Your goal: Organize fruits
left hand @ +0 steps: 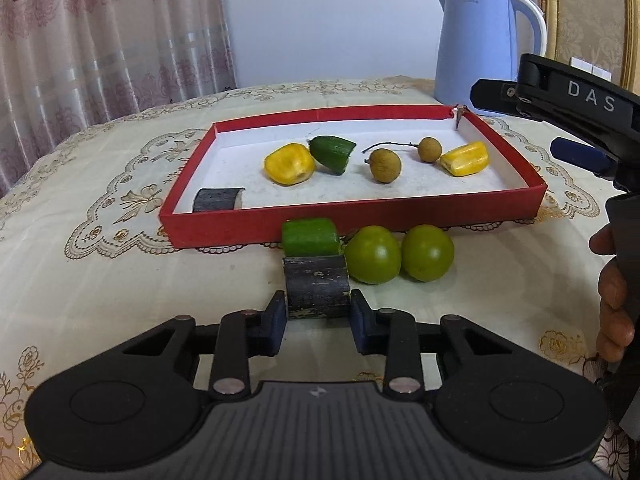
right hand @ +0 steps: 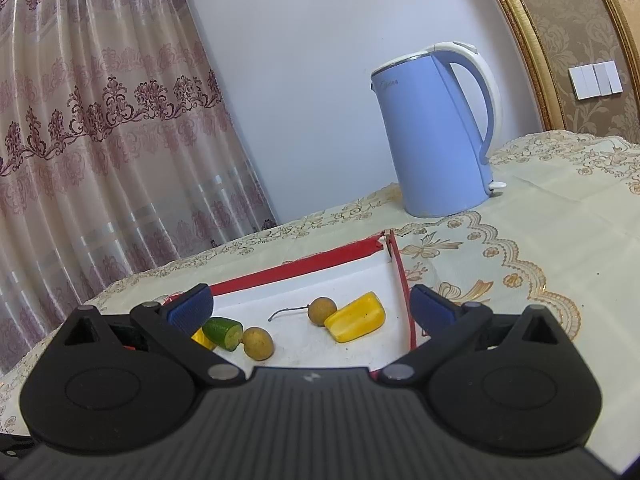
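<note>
Red-walled tray point(left hand: 352, 216) already holds six pieces, while the left gripper point(left hand: 318, 312) clamps what looks like dark sugarcane point(left hand: 316, 286) outside it, beside one cucumber chunk point(left hand: 310, 237) and two green fruits point(left hand: 398, 254); right gripper point(right hand: 312, 308) gapes empty.

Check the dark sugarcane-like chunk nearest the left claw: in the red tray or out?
Out. The dark chunk sits on the tablecloth in front of the red tray, with the left claw shut on it.

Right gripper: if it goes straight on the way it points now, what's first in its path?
Probably nothing near: the open right gripper aims over the red tray, above the brown longan. Beyond looks like tablecloth, then wall; depth unclear.
</note>
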`<state>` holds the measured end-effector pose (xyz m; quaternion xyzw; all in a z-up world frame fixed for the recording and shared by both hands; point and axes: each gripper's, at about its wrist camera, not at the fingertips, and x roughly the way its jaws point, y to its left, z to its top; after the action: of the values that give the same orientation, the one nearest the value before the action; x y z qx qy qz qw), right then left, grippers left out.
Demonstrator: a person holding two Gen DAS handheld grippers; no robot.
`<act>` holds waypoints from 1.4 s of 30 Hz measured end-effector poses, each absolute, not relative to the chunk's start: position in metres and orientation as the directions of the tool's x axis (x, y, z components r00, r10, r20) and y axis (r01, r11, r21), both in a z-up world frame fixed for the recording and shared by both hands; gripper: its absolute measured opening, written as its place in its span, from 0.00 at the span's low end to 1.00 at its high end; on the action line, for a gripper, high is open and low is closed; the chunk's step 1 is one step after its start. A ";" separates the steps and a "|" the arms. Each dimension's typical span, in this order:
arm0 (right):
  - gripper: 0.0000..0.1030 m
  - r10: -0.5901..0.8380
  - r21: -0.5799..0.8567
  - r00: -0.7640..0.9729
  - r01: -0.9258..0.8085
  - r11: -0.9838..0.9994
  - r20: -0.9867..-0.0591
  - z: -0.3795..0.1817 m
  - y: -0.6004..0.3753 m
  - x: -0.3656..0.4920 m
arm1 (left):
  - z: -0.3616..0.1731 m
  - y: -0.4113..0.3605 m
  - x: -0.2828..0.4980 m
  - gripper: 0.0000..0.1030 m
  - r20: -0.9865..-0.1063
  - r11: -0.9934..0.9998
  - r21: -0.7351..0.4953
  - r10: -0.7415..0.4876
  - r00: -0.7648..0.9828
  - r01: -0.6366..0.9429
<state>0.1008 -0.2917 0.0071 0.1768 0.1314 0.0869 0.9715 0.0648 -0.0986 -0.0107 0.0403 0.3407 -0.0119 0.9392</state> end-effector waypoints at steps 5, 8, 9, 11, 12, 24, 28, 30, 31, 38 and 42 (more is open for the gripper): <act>1.00 0.213 0.366 0.953 -0.124 0.922 -0.215 0.008 -0.291 0.099 | -0.007 -0.085 0.061 0.31 -0.624 0.996 0.093 0.064 0.779 -0.008; 1.00 0.225 0.372 0.948 -0.130 0.919 -0.224 0.011 -0.290 0.095 | -0.004 -0.068 0.060 0.31 -0.617 0.992 0.109 0.117 0.778 -0.063; 1.00 0.232 0.371 0.945 -0.135 0.919 -0.230 0.013 -0.289 0.092 | -0.003 -0.060 0.060 0.31 -0.616 0.990 0.110 0.135 0.776 -0.085; 1.00 0.248 0.352 0.938 -0.154 0.923 -0.240 0.017 -0.283 0.084 | -0.002 -0.048 0.062 0.31 -0.614 0.985 0.116 0.171 0.771 -0.126; 1.00 0.255 0.332 0.935 -0.165 0.929 -0.247 0.018 -0.279 0.080 | -0.002 -0.043 0.063 0.31 -0.615 0.982 0.118 0.187 0.766 -0.145; 1.00 0.264 0.035 0.898 -0.269 0.963 -0.353 0.026 -0.236 0.037 | -0.002 -0.024 0.063 0.31 -0.621 0.977 0.101 0.207 0.756 -0.185; 0.98 0.281 -0.032 0.878 -0.317 0.948 -0.388 0.023 -0.223 0.031 | -0.003 -0.024 0.064 0.31 -0.622 0.978 0.101 0.204 0.756 -0.182; 0.95 0.274 -0.078 0.877 -0.329 0.941 -0.395 0.020 -0.214 0.028 | -0.002 -0.024 0.063 0.31 -0.622 0.978 0.098 0.204 0.756 -0.184; 0.92 0.276 -0.088 0.874 -0.336 0.938 -0.401 0.019 -0.212 0.028 | -0.002 -0.024 0.064 0.31 -0.621 0.978 0.099 0.205 0.756 -0.184; 0.87 0.298 -0.074 0.851 -0.363 0.929 -0.433 0.015 -0.209 0.034 | -0.002 -0.023 0.065 0.31 -0.620 0.978 0.104 0.208 0.756 -0.183; 0.87 0.292 -0.075 0.848 -0.359 0.930 -0.442 0.013 -0.210 0.038 | -0.003 -0.025 0.066 0.31 -0.624 0.978 0.107 0.207 0.753 -0.181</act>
<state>0.0380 -0.2096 0.0127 -0.0777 0.2169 0.1698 0.9582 0.0660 -0.0245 -0.0033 0.0198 0.3356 0.1037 0.9361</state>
